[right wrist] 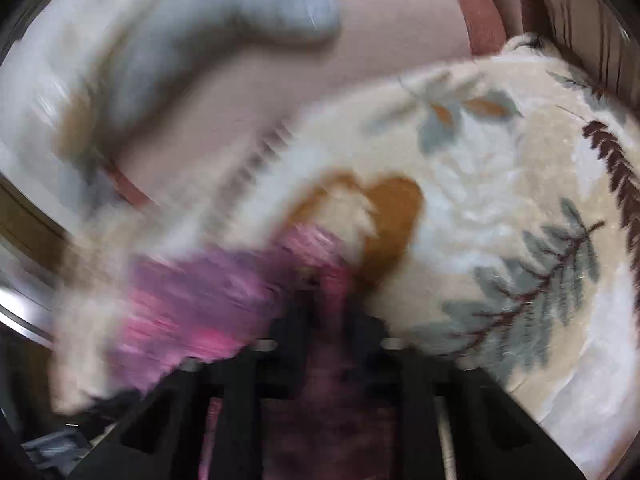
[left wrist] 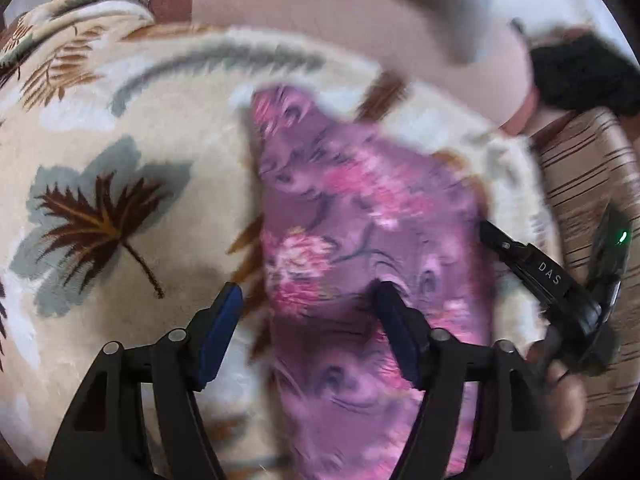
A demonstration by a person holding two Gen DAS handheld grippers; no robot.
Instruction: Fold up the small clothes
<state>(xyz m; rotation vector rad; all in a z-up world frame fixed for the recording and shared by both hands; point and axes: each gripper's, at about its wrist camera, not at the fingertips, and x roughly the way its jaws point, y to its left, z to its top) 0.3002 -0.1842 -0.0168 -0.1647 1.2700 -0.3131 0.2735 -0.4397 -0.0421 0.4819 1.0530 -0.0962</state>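
Note:
A small purple garment with pink flowers [left wrist: 360, 216] lies on a cream blanket with leaf prints [left wrist: 120, 128]. My left gripper [left wrist: 308, 300] is open above it, with its right finger over the cloth and its left finger over the blanket. My right gripper [left wrist: 492, 232] reaches the garment's right edge in the left wrist view. In the blurred right wrist view my right gripper [right wrist: 326, 292] is shut on the purple garment [right wrist: 208, 292], which trails to the left and under the jaws.
The blanket [right wrist: 500, 200] covers a bed or sofa. A plain pink-beige sheet [left wrist: 340, 12] lies beyond it. A brown striped cushion [left wrist: 584, 168] is at the right, with a dark furry thing [left wrist: 584, 76] above it.

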